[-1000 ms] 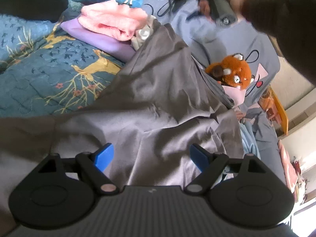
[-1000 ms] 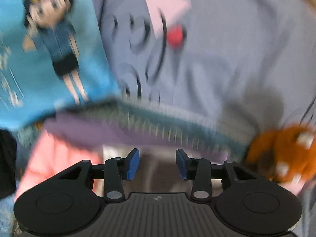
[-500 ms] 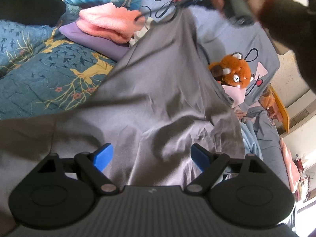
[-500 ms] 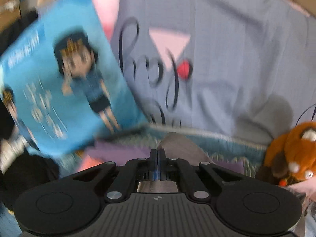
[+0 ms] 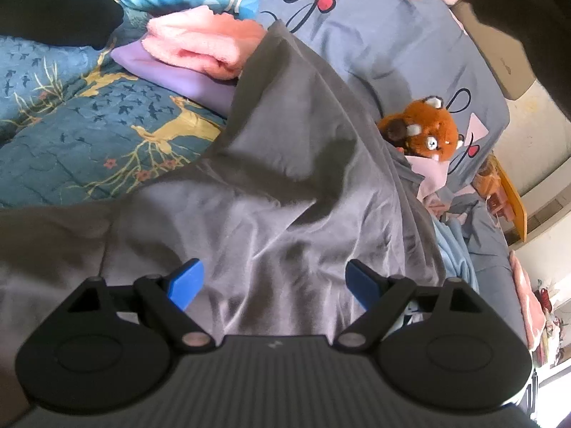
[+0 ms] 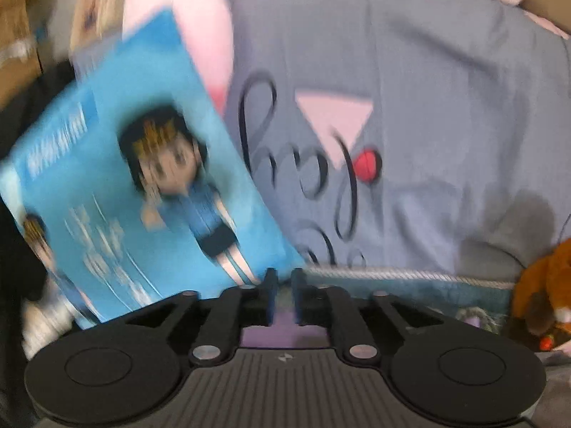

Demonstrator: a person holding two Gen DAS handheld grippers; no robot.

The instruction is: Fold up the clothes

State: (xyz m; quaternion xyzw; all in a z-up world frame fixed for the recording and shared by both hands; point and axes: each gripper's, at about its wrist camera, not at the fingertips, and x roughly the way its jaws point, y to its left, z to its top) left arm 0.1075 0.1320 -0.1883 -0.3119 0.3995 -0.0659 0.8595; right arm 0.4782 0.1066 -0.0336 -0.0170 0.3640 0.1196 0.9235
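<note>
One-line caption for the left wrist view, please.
Open left gripper over a rumpled grey garment on a patterned quilt, folded pink and purple clothes and a plush toy beyond.

A bed spread with a dark teal quilt printed with golden branches and small birds (image 5: 71,132) fills the left, backed by a grey-blue cushion with pink triangles and black squiggles (image 6: 446,125). A bright blue pillow bearing a cartoon figure (image 6: 150,196) leans against that cushion. At far right stands a pale cream wall (image 5: 535,135), sunlit.
</note>
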